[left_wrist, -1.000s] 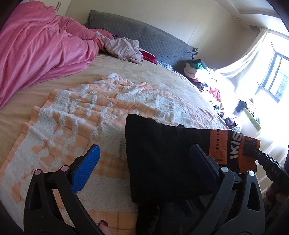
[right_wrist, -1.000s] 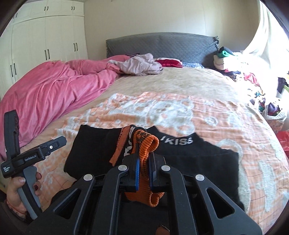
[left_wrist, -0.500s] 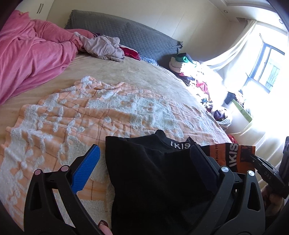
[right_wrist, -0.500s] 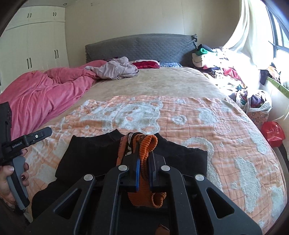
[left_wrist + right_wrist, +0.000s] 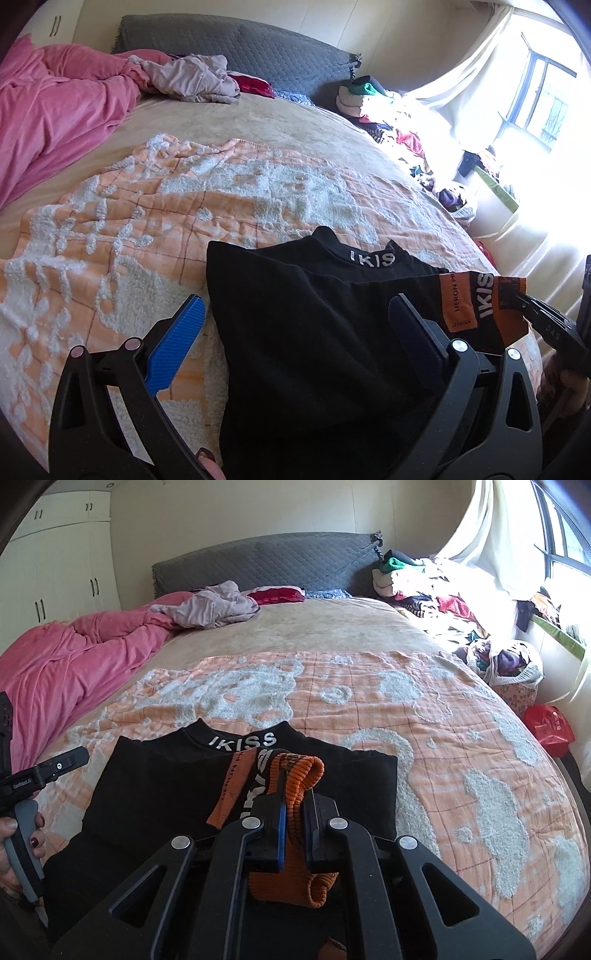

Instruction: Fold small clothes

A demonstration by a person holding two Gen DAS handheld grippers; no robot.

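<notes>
Fold under way: my right claw (image 5: 294,814) clamped on orange cuff (image 5: 300,775), carrying it over black top (image 5: 159,790) on blanket (image 5: 424,716), near edge of bed.
Left claw (image 5: 295,332) apart, empty, hovering over top's left side; next, I judge, lay cuff flat and release.

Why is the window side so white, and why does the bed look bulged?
Left wrist view: sunlight through the window blows out the curtain to plain white. Right wrist view: the same glare washes out the clothes pile. Both views: the fisheye lens curves the bed and darkens the corners.
</notes>
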